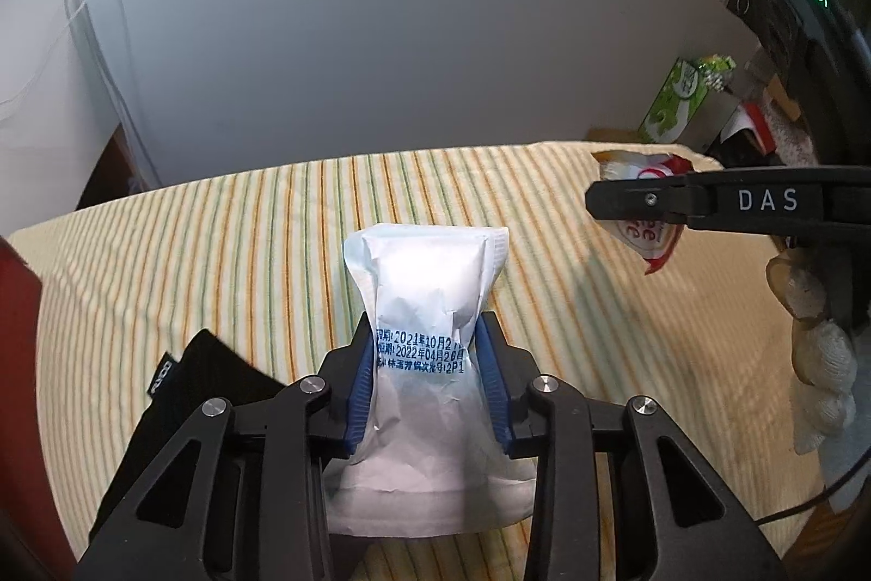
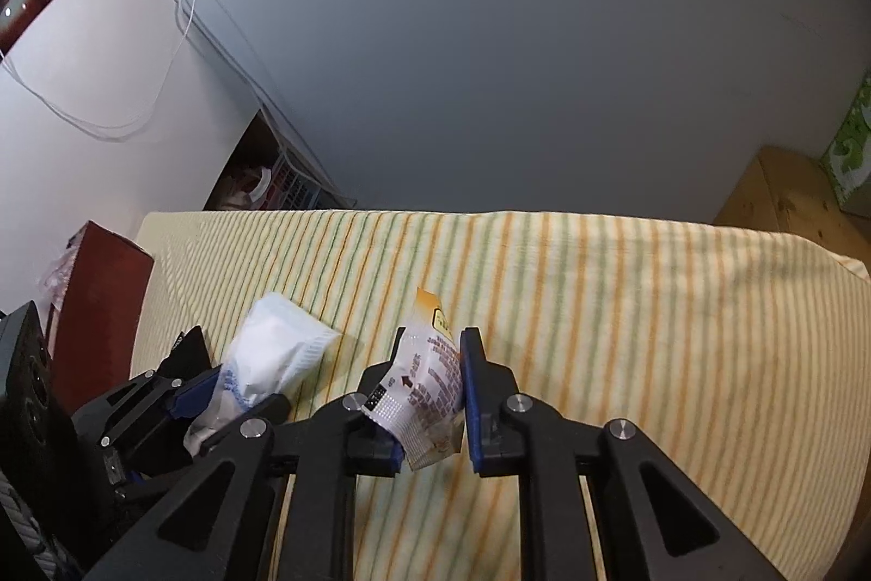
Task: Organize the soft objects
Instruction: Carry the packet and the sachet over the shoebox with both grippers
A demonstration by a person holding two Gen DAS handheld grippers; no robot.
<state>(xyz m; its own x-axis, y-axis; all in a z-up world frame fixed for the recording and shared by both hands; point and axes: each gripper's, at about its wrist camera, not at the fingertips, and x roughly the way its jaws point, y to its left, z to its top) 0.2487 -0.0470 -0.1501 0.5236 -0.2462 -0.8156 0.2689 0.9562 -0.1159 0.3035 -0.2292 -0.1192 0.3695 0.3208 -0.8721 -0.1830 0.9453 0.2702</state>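
My left gripper (image 1: 427,341) is shut on a white soft packet (image 1: 430,287) with blue printed dates, held just above the striped cloth (image 1: 218,254). The same packet (image 2: 272,352) and left gripper (image 2: 218,396) show at the lower left of the right wrist view. My right gripper (image 2: 430,352) is shut on a small orange-and-white snack packet (image 2: 430,374), held upright above the cloth (image 2: 653,309). In the left wrist view the right gripper (image 1: 615,200) enters from the right with that packet (image 1: 648,200) behind its finger.
A black fabric item (image 1: 207,379) lies on the cloth beside the left gripper. A dark red box (image 2: 98,309) stands at the cloth's left edge. A grey panel (image 1: 381,36) rises behind the table. A green carton (image 1: 675,102) stands at the far right.
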